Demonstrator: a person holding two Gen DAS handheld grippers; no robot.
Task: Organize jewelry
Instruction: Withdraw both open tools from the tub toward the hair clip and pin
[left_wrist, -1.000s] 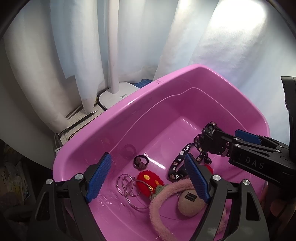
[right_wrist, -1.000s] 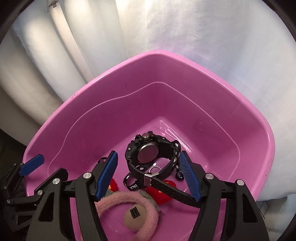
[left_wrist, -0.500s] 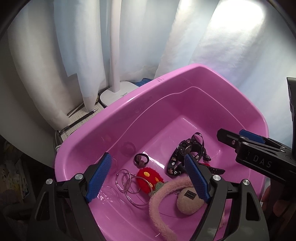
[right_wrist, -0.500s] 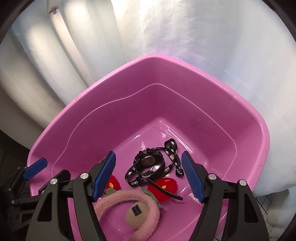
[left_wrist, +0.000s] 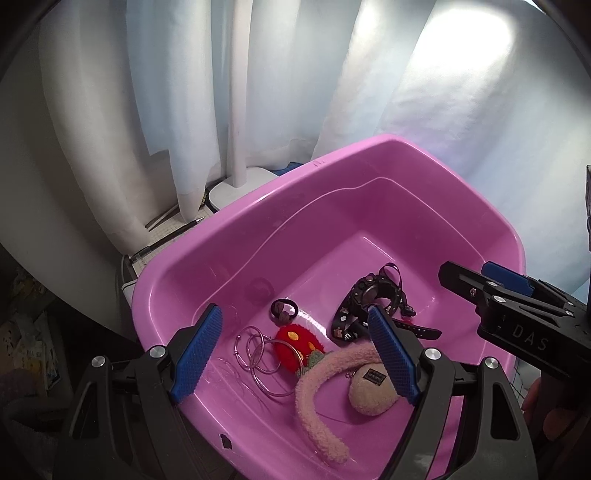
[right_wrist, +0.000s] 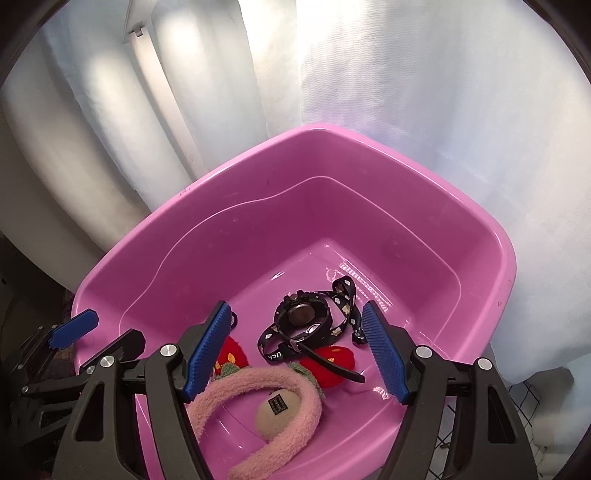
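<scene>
Judging by how things lie, the sorting looks well along: every piece of jewelry in view already sits inside the pink tub (left_wrist: 258, 206), and neither view shows anything waiting outside it, though what lies beyond the frames cannot be told. The right gripper (right_wrist: 299, 350) hangs over the tub with its jaws spread wide and nothing between them; the black watch (right_wrist: 303, 314) lies on the tub floor just ahead of and between those jaws, tangled with a patterned black strap (right_wrist: 345, 295). Nearer the jaws, a red knitted strawberry (right_wrist: 332, 363) lies under the watch band, and a fuzzy pink headband (right_wrist: 258, 384) curves around a beige plush ball (right_wrist: 277, 410). The left gripper (left_wrist: 295, 350) is likewise wide open and empty; between its jaws rest thin silver hoops (left_wrist: 258, 354), a second red strawberry (left_wrist: 295, 345), and, a little further ahead, a dark hair tie (left_wrist: 283, 309).
</scene>
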